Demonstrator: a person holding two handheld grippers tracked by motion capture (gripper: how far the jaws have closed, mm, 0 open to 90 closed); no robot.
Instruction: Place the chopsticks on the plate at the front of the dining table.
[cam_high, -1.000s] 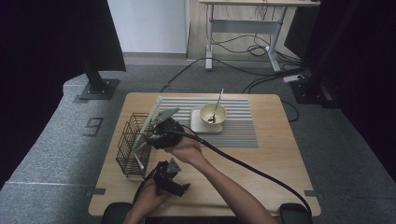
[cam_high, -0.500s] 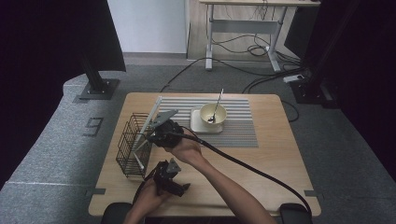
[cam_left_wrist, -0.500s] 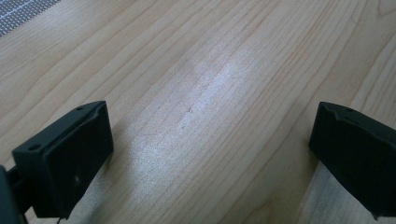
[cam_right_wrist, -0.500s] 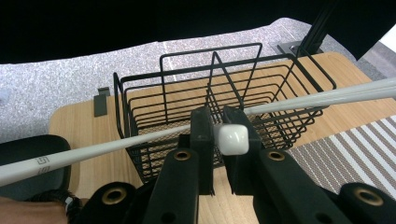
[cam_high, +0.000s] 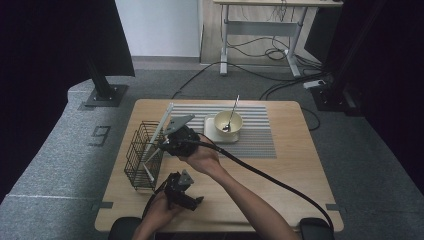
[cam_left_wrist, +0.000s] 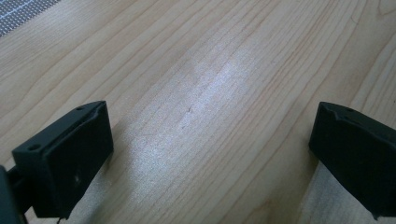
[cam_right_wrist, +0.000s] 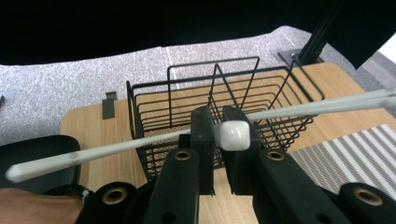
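The right gripper (cam_right_wrist: 215, 135) has just been closing its black jaws, and they now pinch a pair of long white plastic chopsticks (cam_right_wrist: 116, 148) near their middle. The sticks lie crosswise between the jaws, held above the black wire basket (cam_high: 141, 155) standing on the left part of the pale wooden table (cam_high: 290, 165). The left gripper (cam_high: 183, 189) sits low near the table's front edge, its jaws spread wide over bare wood. Farther back, a cream bowl (cam_high: 228, 123) with a metal spoon (cam_high: 231, 113) rests on a striped grey mat (cam_high: 257, 135).
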